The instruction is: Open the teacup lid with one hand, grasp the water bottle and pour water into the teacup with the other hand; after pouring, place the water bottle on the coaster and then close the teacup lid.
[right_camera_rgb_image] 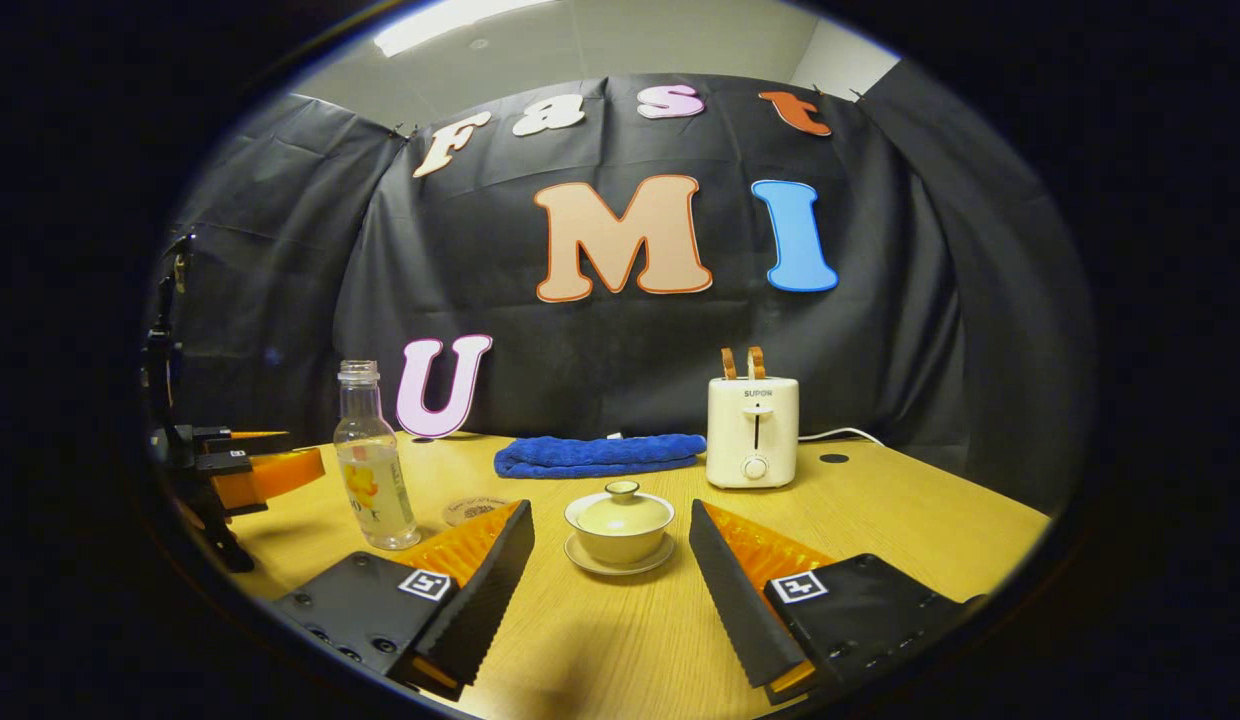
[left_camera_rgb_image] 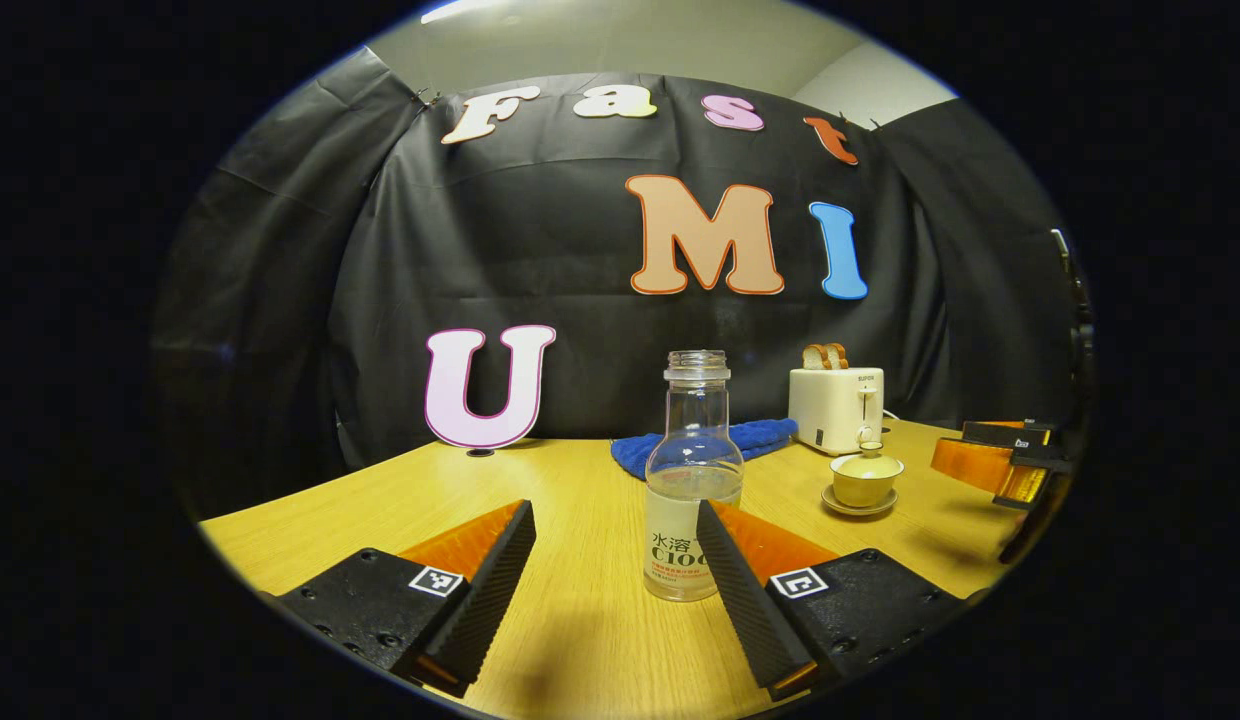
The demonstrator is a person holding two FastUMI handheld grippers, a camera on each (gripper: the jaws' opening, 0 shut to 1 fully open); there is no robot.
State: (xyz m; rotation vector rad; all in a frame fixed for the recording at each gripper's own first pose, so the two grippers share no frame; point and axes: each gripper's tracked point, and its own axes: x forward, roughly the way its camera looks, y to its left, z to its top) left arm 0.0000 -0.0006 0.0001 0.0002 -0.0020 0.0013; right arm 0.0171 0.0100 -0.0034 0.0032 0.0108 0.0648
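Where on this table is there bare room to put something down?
In the right gripper view, bare wood lies right of the toaster and in front of the teacup. In the left gripper view, the table lies bare left of the water bottle. It is crowded in between: bottle, coaster, teacup, blue towel and toaster sit close together.

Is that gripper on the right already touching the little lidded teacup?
Apart. In the right gripper view, the right gripper is open, and bare table shows on both sides between its fingers and the teacup.
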